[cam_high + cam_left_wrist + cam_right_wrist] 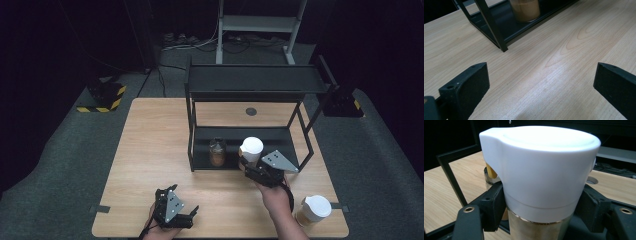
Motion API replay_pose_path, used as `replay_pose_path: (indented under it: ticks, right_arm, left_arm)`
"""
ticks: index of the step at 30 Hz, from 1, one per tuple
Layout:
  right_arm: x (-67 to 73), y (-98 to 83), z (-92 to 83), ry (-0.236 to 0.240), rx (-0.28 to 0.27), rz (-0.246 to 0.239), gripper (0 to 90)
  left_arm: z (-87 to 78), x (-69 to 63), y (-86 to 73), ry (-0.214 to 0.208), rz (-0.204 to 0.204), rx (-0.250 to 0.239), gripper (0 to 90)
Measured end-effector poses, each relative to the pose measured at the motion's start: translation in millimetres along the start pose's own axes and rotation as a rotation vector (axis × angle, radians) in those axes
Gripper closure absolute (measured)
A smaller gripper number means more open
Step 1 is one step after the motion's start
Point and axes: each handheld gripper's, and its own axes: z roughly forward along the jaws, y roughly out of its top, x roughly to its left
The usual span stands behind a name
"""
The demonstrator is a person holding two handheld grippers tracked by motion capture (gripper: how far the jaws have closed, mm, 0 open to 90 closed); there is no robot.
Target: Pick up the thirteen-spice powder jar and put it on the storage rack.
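Right claw (248, 167) is clenched around a white-lidded jar (251, 150), pads squeezing just under the lid, and the jar is off the worktop (150, 150), carried at the front edge of the black rack (250, 80), right by the opening of its lower shelf (265, 134). From the right gripper view the lid (539, 165) looms large, with the metallic body (536, 227) below it pinched between both jaws. Beside it, on that lower shelf, stands an amber jar (217, 152), close on the left.

My read is that this jar is headed for the lower shelf. To do it well: keep the jar upright, go in low enough to clear the crossbar above, and steer to the right of the amber jar so the two don't knock. Let it settle flat on the shelf before easing the grip. The hold is high on the body, so a tilt could let it swing.

Left claw (175, 212) rests near the front edge of the worktop, jaws spread wide, nothing between them.

A second white-lidded jar (314, 210) waits at the near right corner of the worktop. The surface is pale wood grain with a round cable port (251, 111) at the back. Grey carpet around, a black-and-yellow striped base (105, 97) to the left, and what looks like a metal stand (255, 25) with cables behind, though it is dim back there.
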Motion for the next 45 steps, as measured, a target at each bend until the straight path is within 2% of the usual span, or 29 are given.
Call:
replay_pose_path:
  ticks: [5,20,30,45]
  right_arm:
    - [0.9,0.1,5.7,-0.001,0.001,-0.002,30.5]
    - [0.7,0.8,28.0,-0.014,0.005,-0.002,30.6]
    - [-0.3,-0.6,42.8,-0.023,0.011,0.015,30.6]
    - [0.6,0.2,59.2,-0.04,0.033,0.007,30.5]
  left_arm:
    - [0.1,-0.4,0.4,0.0,0.009,0.002,0.6]
    - [-0.4,0.3,-0.7,-0.004,0.001,-0.004,0.6]
    - [-0.3,0.7,-0.7,-0.005,-0.001,-0.004,0.6]
    - [-0.7,2.1,-1.7,-0.011,-0.004,-0.009,0.6]
